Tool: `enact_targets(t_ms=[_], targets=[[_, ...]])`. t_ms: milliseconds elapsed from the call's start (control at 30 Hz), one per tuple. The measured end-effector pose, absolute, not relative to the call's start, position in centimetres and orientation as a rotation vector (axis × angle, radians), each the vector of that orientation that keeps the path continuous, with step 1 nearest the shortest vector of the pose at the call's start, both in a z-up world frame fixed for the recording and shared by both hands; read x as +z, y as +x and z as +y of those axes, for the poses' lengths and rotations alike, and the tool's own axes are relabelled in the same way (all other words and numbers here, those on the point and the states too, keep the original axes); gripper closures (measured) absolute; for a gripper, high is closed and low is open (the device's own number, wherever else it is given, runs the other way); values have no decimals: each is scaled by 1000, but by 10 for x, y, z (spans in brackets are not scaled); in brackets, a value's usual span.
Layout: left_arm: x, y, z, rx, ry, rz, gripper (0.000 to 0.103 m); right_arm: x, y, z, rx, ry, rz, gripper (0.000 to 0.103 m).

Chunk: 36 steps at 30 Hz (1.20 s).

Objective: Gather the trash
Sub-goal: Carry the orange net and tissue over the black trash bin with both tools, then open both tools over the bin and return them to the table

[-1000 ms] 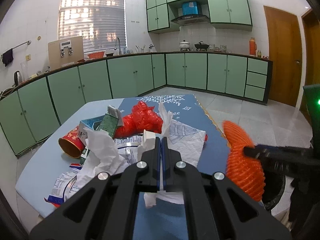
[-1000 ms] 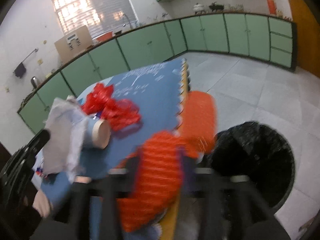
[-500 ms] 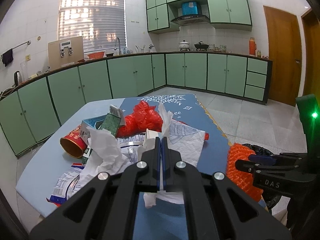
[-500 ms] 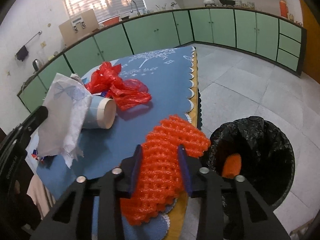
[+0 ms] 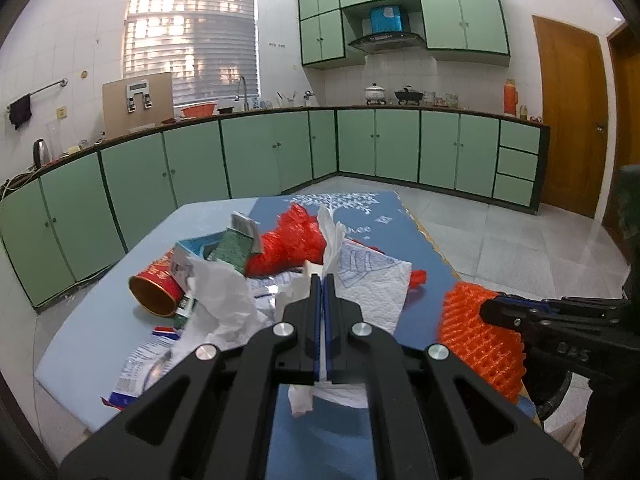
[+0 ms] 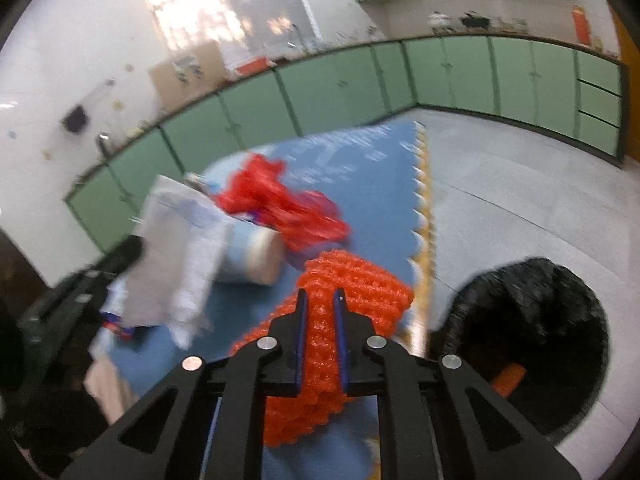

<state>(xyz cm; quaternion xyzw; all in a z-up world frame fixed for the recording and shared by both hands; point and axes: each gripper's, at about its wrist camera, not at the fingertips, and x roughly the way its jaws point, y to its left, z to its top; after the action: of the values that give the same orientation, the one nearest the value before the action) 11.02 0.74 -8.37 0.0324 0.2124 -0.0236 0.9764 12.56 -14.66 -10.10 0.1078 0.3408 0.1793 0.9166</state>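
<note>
trash lay heaped on the blue table [image 5: 100, 344]: a red paper cup [image 5: 154, 290] on its side with its mouth toward the camera, a torn green-and-white carton [image 5: 234, 246] propped behind it, crumpled white tissue [image 5: 220, 300], printed wrappers [image 5: 138, 364] at the near left edge, a red plastic bag [image 5: 290, 240] bunched at the middle.

left gripper [image 5: 323, 280] had its jaws pressed together on a white paper towel [image 5: 368, 280]. the sheet stood up above the fingertips and hung down below them, a faint blue print on it.

right gripper [image 6: 320, 300] was closing on an orange foam net [image 6: 352, 284]. net sat between the two fingers, which pinched it at its narrow middle; it bulged above and below the pads. in the left wrist view the same net [image 5: 476, 332] showed at the table's right edge, with the right gripper's black finger across it.

black-lined bin [image 6: 532, 320] stood on the tiled floor just beside the table's scalloped edge, to the right of the net. one orange piece [image 6: 508, 376] was lying inside the bin.

a light blue cup [image 6: 252, 258] lay on its side beside the red bag in the right wrist view, which was blurred.
</note>
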Motion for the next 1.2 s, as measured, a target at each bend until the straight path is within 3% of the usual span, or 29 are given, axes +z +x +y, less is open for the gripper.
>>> enact_targets(t_ms=[100,200,500,867,1200], targets=[[-80,112,17,-17,51,420,102,-101,130,-130,420,191,728,89],[-79,115,25,4,43,422,102,-106,136,-120,444,191,768,82],[-71,115,17,-37,32,408,102,-85,125,-138,418,252,686,77],[-53,128,-89,-260,2,352,102,-73,97,-246,88,272,616,77],[-117,167,-203,-406,34,525,99,-105,87,-327,-122,284,619,77]])
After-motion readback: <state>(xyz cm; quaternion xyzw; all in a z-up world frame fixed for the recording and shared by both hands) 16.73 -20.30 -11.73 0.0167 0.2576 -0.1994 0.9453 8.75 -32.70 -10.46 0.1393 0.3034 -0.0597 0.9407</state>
